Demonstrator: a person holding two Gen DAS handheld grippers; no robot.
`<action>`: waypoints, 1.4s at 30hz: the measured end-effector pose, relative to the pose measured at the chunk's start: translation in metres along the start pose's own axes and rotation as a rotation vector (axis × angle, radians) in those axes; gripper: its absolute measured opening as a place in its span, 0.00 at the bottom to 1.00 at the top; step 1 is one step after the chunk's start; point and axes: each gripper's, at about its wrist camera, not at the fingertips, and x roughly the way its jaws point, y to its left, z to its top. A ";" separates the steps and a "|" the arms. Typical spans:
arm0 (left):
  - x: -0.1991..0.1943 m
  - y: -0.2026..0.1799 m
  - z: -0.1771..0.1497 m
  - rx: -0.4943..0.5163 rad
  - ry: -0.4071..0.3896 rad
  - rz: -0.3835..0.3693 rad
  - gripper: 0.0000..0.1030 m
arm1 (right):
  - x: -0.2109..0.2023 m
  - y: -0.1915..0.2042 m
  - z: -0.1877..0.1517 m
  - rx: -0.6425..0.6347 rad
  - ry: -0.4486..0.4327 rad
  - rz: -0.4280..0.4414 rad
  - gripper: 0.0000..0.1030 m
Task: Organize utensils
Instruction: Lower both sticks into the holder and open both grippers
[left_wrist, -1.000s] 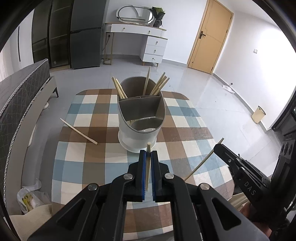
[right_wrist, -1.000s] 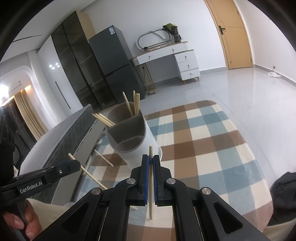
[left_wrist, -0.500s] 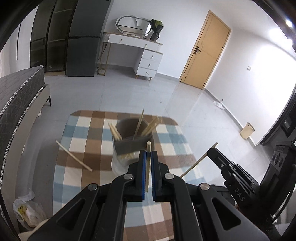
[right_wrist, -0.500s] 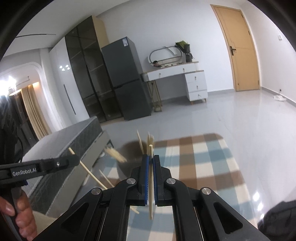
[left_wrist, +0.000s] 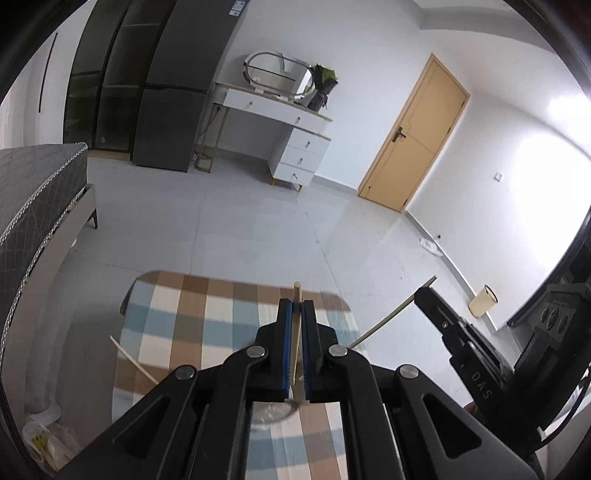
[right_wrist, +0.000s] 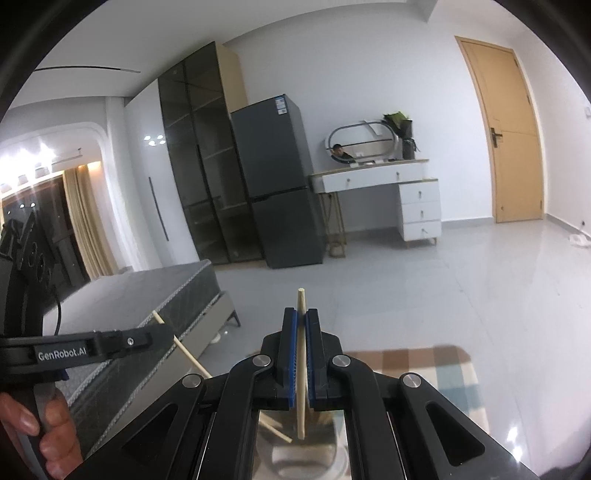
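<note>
Below, a checked tablecloth meets grey floor tiles; each gripper's jaws clamp one chopstick.

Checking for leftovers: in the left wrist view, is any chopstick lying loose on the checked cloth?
Yes, one loose chopstick lies on the left part of the checked cloth, apart from the one clamped in the left hand-held gripper.

Chopstick on table left of tongs, desk behind, fridge left of desk
</note>
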 end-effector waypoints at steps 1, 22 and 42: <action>0.003 0.002 0.004 -0.005 -0.001 -0.001 0.00 | 0.005 0.001 0.003 -0.006 -0.003 0.001 0.03; 0.058 0.028 -0.010 -0.032 0.047 -0.016 0.00 | 0.066 0.008 -0.041 -0.117 0.100 0.028 0.04; 0.054 0.038 -0.020 -0.073 0.107 -0.062 0.44 | 0.054 -0.015 -0.093 -0.067 0.201 0.062 0.37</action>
